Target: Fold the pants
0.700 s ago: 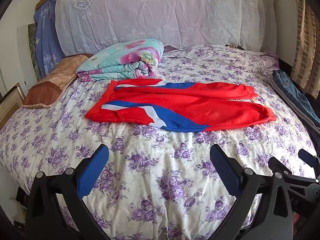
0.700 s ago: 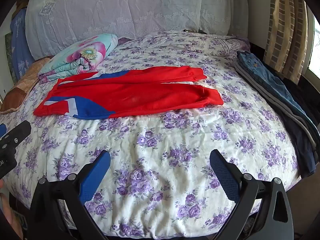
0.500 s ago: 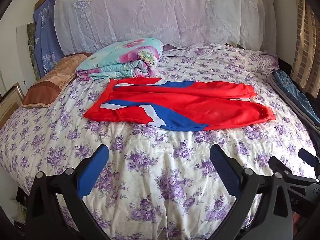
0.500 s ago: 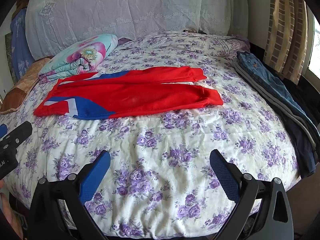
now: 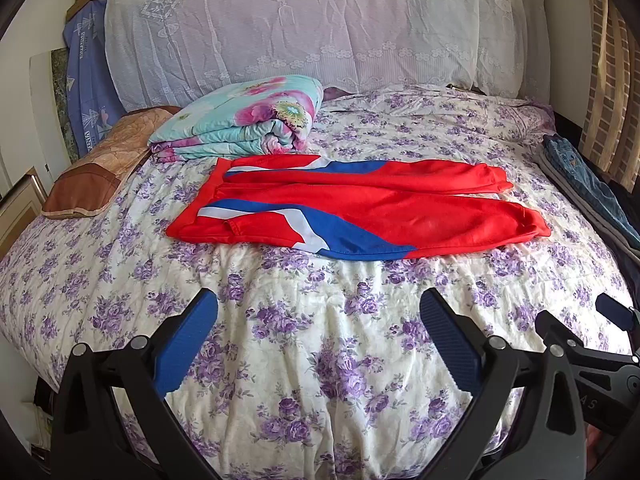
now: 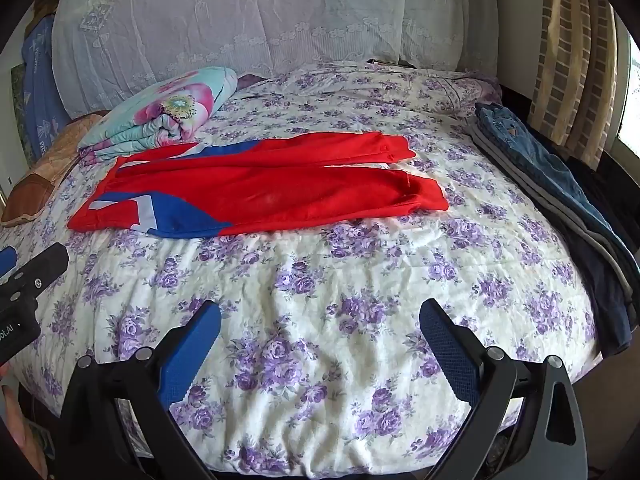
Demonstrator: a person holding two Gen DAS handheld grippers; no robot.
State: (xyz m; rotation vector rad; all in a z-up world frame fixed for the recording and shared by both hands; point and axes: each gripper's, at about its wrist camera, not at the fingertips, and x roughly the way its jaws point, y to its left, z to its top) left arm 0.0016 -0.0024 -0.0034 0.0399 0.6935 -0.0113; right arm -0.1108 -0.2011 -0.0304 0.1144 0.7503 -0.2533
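Note:
Red pants (image 5: 372,208) with blue and white panels lie flat across the middle of the bed, waistband to the left and leg cuffs to the right; the same pants (image 6: 256,188) show in the right wrist view. My left gripper (image 5: 318,320) hovers open over the near part of the bedspread, well short of the pants, with nothing between its blue pads. My right gripper (image 6: 320,324) is open too, just as far back from the pants and empty. Part of the right gripper shows at the right edge of the left wrist view.
A floral bedspread (image 5: 312,320) covers the bed. A folded turquoise flowered quilt (image 5: 244,116) and a brown pillow (image 5: 96,172) sit at the back left. Folded jeans and dark clothes (image 6: 560,184) lie along the right edge. A lace-covered headboard stands behind.
Both views have shifted very slightly; the pants lie as before and both grippers stay wide open.

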